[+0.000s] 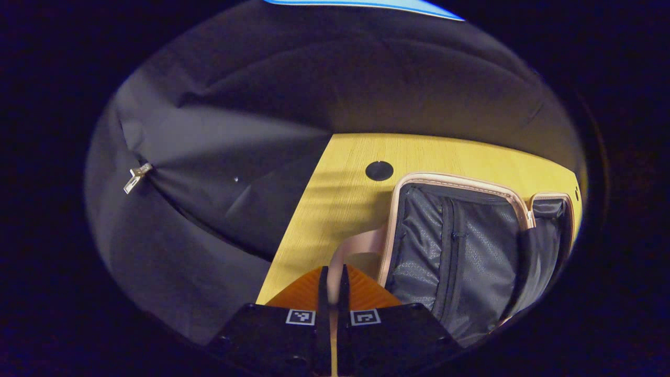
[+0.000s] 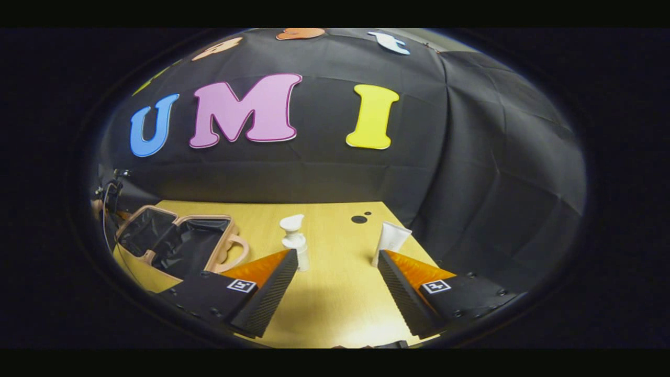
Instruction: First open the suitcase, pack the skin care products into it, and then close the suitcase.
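left gripper (image 1: 332,283) jaws pinch the suitcase handle (image 1: 349,250). right gripper (image 2: 335,269) jaws spread over bare table (image 2: 335,303); pump bottle (image 2: 294,242), tube (image 2: 390,240) just beyond.

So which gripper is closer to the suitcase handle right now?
Left. The left gripper is shut on the suitcase handle; the right gripper is open over the table, well off to the side.
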A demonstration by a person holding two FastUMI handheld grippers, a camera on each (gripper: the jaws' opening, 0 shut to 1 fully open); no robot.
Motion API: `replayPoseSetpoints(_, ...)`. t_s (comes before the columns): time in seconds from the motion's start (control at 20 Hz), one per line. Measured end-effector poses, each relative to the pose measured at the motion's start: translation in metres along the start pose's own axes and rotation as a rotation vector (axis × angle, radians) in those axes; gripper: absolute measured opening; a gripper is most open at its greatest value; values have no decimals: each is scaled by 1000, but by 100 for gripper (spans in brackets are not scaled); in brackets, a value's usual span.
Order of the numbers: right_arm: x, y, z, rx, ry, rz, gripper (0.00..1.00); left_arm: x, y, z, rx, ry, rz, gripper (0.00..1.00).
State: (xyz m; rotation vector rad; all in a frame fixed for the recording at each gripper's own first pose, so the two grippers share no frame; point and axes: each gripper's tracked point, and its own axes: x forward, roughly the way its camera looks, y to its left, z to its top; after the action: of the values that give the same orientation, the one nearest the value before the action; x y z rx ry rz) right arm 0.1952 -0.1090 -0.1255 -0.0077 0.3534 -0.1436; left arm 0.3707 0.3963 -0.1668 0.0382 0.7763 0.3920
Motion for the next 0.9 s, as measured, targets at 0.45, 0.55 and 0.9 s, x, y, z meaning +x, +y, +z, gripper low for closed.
replayPoseSetpoints(0.45, 4, 0, 0, 11, -19, -7, 98, -21, 30, 6, -17, -128, 37, 28)
replayPoseSetpoints(0.55, 5, -4, -3, 10, -14, -5, 98, -49, 30, 19, -40, -193, 18, 65)
replayPoseSetpoints(0.9, 13, -21, -2, 22, -26, 12, 98, -202, -104, 55, -187, -544, -246, 98)
